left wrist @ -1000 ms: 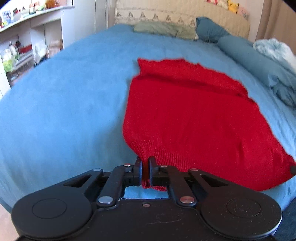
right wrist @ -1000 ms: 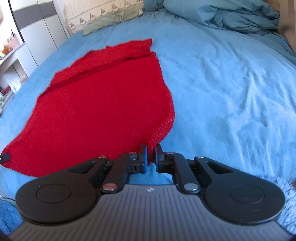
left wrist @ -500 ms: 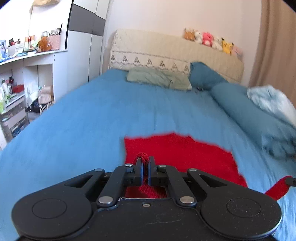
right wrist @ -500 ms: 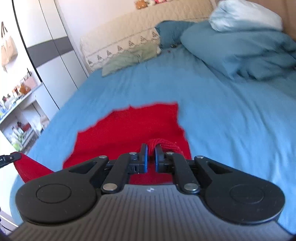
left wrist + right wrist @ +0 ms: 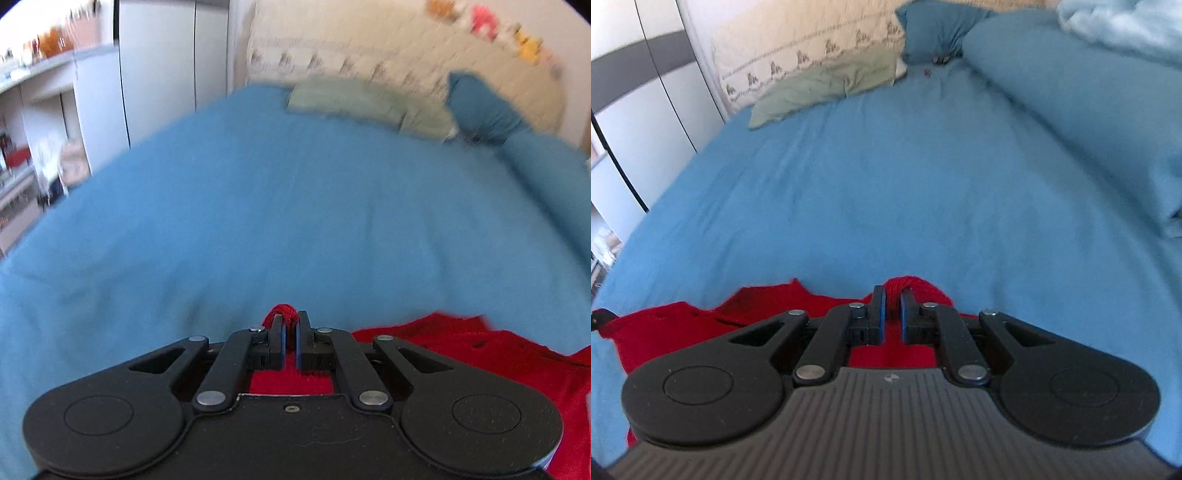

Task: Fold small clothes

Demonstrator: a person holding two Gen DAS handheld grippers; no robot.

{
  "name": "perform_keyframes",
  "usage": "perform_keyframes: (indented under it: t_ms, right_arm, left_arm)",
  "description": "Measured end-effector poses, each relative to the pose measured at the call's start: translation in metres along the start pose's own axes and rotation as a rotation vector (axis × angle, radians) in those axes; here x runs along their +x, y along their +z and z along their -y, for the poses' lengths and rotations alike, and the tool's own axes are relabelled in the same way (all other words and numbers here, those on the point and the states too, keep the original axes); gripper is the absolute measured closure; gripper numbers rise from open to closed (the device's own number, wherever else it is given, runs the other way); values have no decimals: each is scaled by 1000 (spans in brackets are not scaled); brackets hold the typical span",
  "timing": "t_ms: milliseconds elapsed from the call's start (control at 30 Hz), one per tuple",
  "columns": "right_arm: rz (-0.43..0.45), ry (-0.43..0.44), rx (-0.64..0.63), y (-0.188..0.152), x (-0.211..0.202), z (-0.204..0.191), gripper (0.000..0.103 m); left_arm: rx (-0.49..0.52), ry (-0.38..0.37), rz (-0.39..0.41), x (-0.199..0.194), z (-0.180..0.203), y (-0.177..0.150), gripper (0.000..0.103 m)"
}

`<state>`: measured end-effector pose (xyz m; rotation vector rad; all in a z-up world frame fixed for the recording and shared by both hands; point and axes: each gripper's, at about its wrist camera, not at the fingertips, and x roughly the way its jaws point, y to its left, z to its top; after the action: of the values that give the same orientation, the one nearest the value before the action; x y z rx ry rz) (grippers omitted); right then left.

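A red knitted garment (image 5: 461, 354) lies on the blue bed (image 5: 295, 206). My left gripper (image 5: 290, 323) is shut on one corner of its hem, and a red loop pokes out above the fingertips. My right gripper (image 5: 893, 301) is shut on the other hem corner of the red garment (image 5: 701, 317). Both hold the hem over the garment's far part, which spreads below and between them. The left gripper's tip (image 5: 596, 317) shows at the left edge of the right wrist view.
Green pillows (image 5: 827, 85) and a blue pillow (image 5: 934, 29) lie at the cream headboard (image 5: 369, 48). A rolled blue duvet (image 5: 1089, 110) runs along the bed's right side. A white wardrobe (image 5: 166, 66) and shelves (image 5: 29, 110) stand to the left.
Both grippers have lifted the hem and carried it forward over the garment toward the headboard. Most of the red cloth now lies under and behind the grippers.
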<state>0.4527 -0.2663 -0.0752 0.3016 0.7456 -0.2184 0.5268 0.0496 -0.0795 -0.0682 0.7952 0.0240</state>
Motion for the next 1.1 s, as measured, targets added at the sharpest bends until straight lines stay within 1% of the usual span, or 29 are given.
perform_keyframes:
  t_ms: [67,133,167,200,233,267,300,333,367,400,433,467,500,567,600,633,667,733,867,933,1033,1100]
  right_arm:
    - [-24,-29,0,-6,32,2,80]
    - [-30,-39,20,-9,50,7,80]
    - [-24,-32,35,-10,55,10,79]
    - [-15,-25,43,-10,59,12,77]
    - [1,-25,43,-9,59,13,70]
    - [18,-28,38,-9,56,15,45]
    - [35,-36,29,-8,50,14,29]
    - [65,-53,17,-9,41,15,5]
    - [109,-68,1,-10,29,14,0]
    - [139,-66,-16,-10,18,13,0]
    - [150,-45,-34,-12,6,14,0]
    - [145,-21,-52,-14,-4,15,0]
    - [143,-4,-74,-19,-14,14,0]
    - [132,33,-130,-39,-33,12,0]
    - [119,45,-149,-51,-41,11,0]
    - [98,57,-162,-64,-46,10,0]
    - [72,74,-169,-78,-50,9,0]
    - [16,91,-180,-103,-48,5,0]
    - [-59,73,-142,-135,-30,6,0]
    - [-82,58,-123,-143,-20,12,0]
    - [-81,60,-89,-146,-16,16,0]
    - [-85,65,-92,-145,-17,15,0]
  left_arm:
    - [-10,19,-27,25,-2,-6,98]
    - [-22,22,-27,36,-5,-10,98]
    - [-26,19,-20,38,-6,-11,95]
    - [-31,23,-15,39,-5,-8,90]
    - [-36,17,-8,36,-5,-5,82]
    - [-39,17,4,31,-8,-4,54]
    - [-37,22,21,23,-8,-4,24]
    - [-27,33,42,12,-10,-5,16]
    - [-3,52,75,-3,-10,-7,10]
    - [30,63,104,-19,-9,-10,9]
    - [61,55,116,-29,-9,-12,9]
    - [100,36,123,-43,-8,-19,8]
    - [131,21,120,-54,-6,-26,4]
    - [175,-22,108,-73,-2,-48,0]
    - [185,-50,87,-77,1,-61,0]
    - [186,-88,45,-78,3,-77,0]
    - [184,-116,2,-76,5,-89,0]
    - [182,-137,-51,-69,7,-108,0]
    - [221,-132,-135,-48,16,-143,0]
    - [228,-119,-167,-38,21,-152,0]
    - [243,-117,-163,-35,21,-152,0]
    - [241,-115,-172,-36,24,-148,0]
